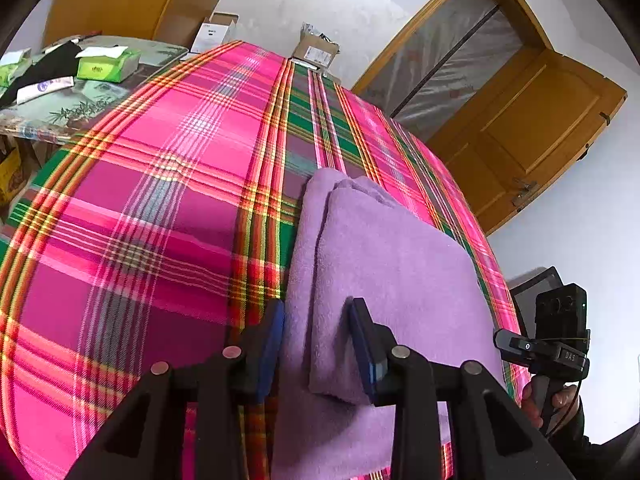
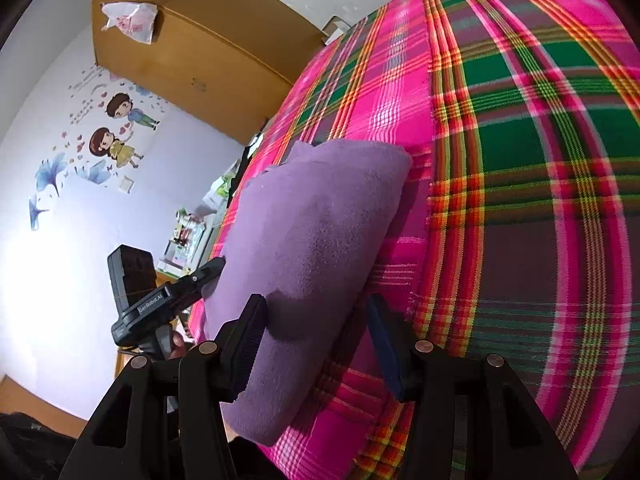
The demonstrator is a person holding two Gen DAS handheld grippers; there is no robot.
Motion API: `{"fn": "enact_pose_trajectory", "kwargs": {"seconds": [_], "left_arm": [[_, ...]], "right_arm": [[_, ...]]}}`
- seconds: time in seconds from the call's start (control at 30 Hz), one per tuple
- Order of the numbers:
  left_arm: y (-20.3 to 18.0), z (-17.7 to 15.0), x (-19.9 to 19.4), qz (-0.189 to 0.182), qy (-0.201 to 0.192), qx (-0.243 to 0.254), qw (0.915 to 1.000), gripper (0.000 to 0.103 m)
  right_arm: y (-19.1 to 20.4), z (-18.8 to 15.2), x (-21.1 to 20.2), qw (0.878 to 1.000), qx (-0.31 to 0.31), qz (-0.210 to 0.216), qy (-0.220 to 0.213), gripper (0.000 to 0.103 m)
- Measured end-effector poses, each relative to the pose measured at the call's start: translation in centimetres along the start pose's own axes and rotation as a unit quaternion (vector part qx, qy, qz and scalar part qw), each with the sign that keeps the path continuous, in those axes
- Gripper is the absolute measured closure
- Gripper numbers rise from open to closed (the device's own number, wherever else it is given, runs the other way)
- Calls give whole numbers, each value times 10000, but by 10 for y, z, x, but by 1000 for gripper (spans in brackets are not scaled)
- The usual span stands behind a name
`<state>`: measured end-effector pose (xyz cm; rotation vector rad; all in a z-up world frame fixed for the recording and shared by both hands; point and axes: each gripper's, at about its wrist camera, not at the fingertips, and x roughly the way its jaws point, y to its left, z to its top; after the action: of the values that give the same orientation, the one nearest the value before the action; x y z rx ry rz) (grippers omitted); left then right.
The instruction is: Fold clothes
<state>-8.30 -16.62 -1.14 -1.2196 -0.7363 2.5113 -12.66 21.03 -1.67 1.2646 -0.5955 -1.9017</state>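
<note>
Left wrist view: the folded towel (image 1: 384, 272) is straddled by the parted left gripper (image 1: 318, 348); its near edge is hidden. The right gripper (image 2: 316, 336) is likewise spread, nothing clamped.

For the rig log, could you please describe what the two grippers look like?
Both the left gripper and right gripper have black angular frames with round silver pins and flat dark-blue pads. Each handle carries a black boxy module; one reads "GenRobot.AI". A dark sleeve shows.

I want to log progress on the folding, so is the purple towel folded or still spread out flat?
Folded. The purple towel lies on the plaid bedsheet as a compact, thick bundle, with stacked layers showing along its left edge and a rounded fold at its far end.
</note>
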Motion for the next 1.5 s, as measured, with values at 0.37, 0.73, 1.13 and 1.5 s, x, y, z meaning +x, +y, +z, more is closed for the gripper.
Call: {"fn": "enact_pose_trajectory", "kwargs": {"seconds": [0.37, 0.73, 1.13, 1.5], "left_arm": [[-3, 10, 11, -124, 57, 63, 9999, 66], [-1, 9, 11, -260, 72, -4, 9996, 66], [-6, 8, 13, -230, 62, 80, 9997, 69], [-20, 10, -4, -280, -126, 272, 9992, 84]], "right_arm": [[4, 6, 13, 10000, -79, 8, 47, 49], [9, 14, 21, 9998, -108, -123, 107, 47], [11, 20, 26, 9997, -134, -192, 105, 53], [19, 19, 19, 9990, -401, -185, -23, 74]]}}
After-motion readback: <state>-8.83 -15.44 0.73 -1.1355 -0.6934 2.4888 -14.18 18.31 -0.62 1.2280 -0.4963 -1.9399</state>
